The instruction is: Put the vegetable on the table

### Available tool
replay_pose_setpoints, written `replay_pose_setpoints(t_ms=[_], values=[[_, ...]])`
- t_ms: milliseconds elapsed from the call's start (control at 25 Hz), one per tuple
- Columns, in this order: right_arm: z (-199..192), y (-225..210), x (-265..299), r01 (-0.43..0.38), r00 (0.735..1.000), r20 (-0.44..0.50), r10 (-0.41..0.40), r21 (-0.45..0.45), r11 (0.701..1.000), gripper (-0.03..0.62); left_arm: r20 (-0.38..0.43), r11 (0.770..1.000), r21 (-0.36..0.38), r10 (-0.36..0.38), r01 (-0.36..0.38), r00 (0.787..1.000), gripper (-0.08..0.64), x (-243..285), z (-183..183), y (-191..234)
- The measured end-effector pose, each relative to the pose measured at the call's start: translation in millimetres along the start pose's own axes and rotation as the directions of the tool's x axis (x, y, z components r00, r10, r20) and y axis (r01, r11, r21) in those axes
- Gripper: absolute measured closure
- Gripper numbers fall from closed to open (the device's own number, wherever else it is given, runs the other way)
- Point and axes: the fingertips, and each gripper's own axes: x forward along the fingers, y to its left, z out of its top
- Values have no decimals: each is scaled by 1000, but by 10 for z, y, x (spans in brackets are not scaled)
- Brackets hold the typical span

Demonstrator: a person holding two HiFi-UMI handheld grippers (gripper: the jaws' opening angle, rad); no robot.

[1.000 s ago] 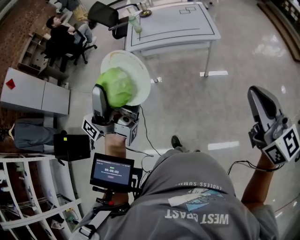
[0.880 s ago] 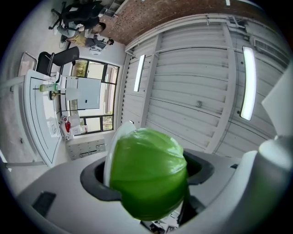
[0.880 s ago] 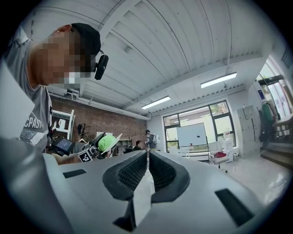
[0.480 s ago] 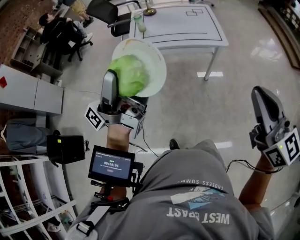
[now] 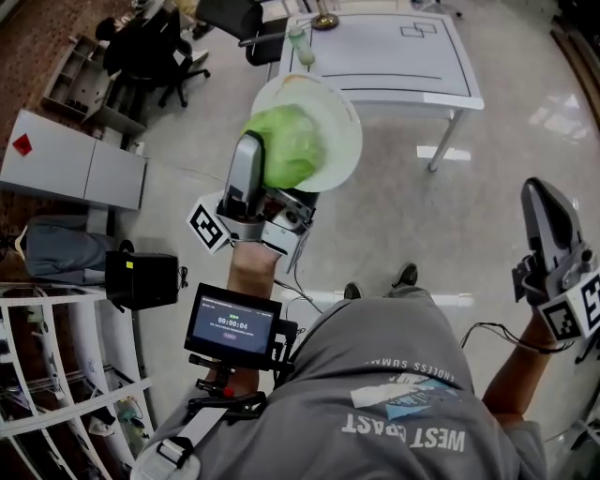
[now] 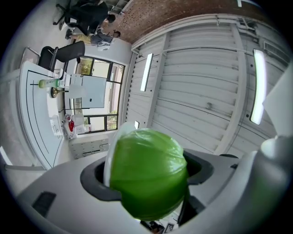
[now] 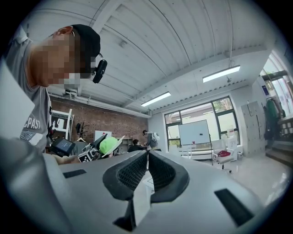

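Note:
A green cabbage (image 5: 286, 145) rests against a white plate (image 5: 339, 127), both carried in the air over the floor. My left gripper (image 5: 274, 159) is shut on the cabbage, with the plate's rim (image 6: 111, 148) pressed against one side of the cabbage (image 6: 151, 183) between the jaws. The white table (image 5: 394, 58) with black lines stands ahead, beyond the plate; it also shows at the left of the left gripper view as the table (image 6: 32, 109). At the right, my right gripper (image 5: 547, 202) is held up, its jaws shut with nothing between them, as the right gripper (image 7: 147, 157) view shows.
A green bottle (image 5: 300, 45) and a brass object (image 5: 325, 21) stand on the table's far left end. Office chairs (image 5: 234, 14) and a seated person (image 5: 141, 42) are at the back left. A grey cabinet (image 5: 75, 169), a black box (image 5: 141, 279) and white shelving (image 5: 56, 375) line the left.
The person has walked towards the table; both grippers moved forward with them. The cabbage and plate stay clamped in the left gripper, and the right gripper stays shut.

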Motion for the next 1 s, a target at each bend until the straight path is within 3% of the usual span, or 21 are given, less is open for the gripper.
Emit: replay_pose_setpoints(t_ms=[360,600,840,1000], values=[[56,-864,-122,-49,998,28,49,3,999,584,9,999,45,0,0,1000,184,653,-371,306],[-56,-1352,-163,-25,999,24,24,25,999,584,-1,999,45,17,-17,1000,186,914,-552,569],[-183,-1504,150,2,1000,-4,-2,39,999,584,-18,999,19,35,-35,999,185,999,-340,896],[-38,-1553,573,28,1000,-9,-28,22,999,584,-25,1000,-7,27,-27,999,184,1174,66,1123]])
